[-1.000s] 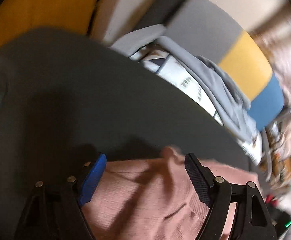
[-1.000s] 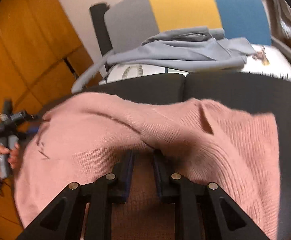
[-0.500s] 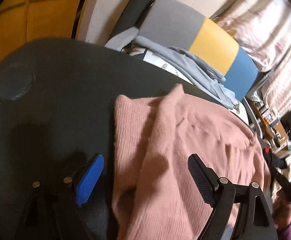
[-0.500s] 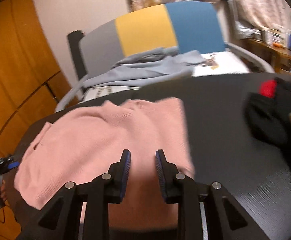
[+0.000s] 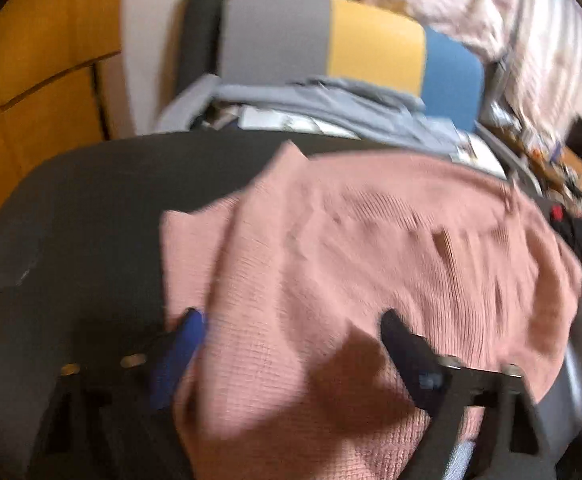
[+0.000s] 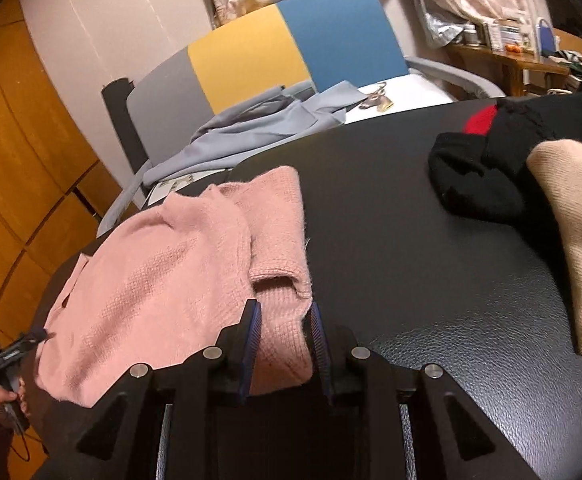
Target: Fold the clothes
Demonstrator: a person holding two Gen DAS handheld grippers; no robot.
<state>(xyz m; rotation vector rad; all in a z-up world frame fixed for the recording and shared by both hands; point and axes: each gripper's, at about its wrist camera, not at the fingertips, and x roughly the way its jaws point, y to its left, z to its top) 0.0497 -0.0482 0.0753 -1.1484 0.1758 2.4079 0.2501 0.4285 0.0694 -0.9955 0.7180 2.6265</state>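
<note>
Left wrist view smeared by motion blur, pink sweater [image 5: 371,264] knit and far clutter unreadable, sweater's near edge hidden behind the left gripper [image 5: 291,328], beige garment [image 6: 575,224] cut off at right edge, person's hand [image 6: 9,398] mostly out of frame

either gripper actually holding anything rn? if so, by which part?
Right gripper: pink sweater lies between its jaws at the folded sleeve's near edge; whether they pinch it can't be told. Left gripper: jaws wide over the sweater, closing, nothing gripped.
</note>
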